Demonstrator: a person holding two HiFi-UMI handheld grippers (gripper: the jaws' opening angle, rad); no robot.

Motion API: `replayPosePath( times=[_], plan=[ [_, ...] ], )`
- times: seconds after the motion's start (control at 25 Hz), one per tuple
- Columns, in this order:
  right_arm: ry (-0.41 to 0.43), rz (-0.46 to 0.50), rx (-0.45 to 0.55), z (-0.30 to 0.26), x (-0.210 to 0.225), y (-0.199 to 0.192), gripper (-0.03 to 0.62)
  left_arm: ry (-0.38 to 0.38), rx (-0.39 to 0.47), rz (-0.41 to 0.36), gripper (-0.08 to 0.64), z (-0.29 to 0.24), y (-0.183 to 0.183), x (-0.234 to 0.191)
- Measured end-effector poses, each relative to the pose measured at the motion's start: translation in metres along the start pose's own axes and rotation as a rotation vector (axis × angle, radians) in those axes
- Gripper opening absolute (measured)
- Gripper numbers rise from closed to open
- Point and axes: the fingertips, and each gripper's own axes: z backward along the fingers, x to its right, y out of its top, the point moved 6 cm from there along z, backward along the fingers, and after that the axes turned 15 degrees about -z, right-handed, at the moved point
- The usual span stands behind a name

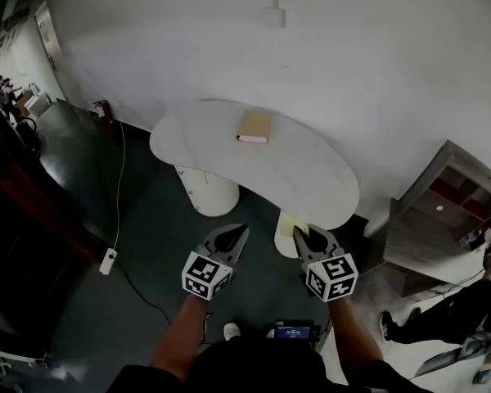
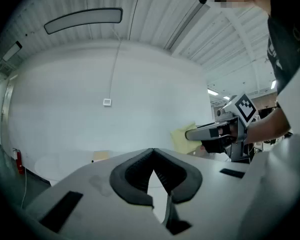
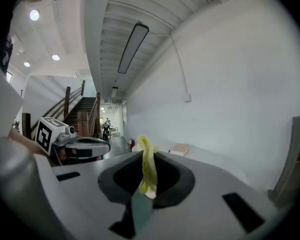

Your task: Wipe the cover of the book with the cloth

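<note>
A tan book (image 1: 254, 126) lies flat near the far edge of the white kidney-shaped table (image 1: 311, 178). Both grippers hang over the dark floor, short of the table's near edge. My right gripper (image 1: 301, 234) is shut on a yellow cloth (image 1: 292, 223), which stands up between its jaws as a folded strip (image 3: 148, 165). My left gripper (image 1: 236, 235) is shut and holds nothing; its pads meet at the tip (image 2: 152, 152). The book also shows small in the left gripper view (image 2: 102, 155) and in the right gripper view (image 3: 180, 149).
The table stands on two white pedestals (image 1: 209, 188) against a white wall. A red fire extinguisher (image 1: 106, 117) stands at the left wall, with a cable and power strip (image 1: 108, 260) on the floor. A grey shelf unit (image 1: 442, 211) and a seated person (image 1: 430, 318) are at right.
</note>
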Motion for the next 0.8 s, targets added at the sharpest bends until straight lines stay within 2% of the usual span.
replayPosePath(
  times=[0.8],
  plan=[
    [0.026,-0.008,-0.009,0.002,0.013,0.0,0.087,0.006,-0.006,0.052,0.009,-0.007,-0.006,0.012]
  ],
)
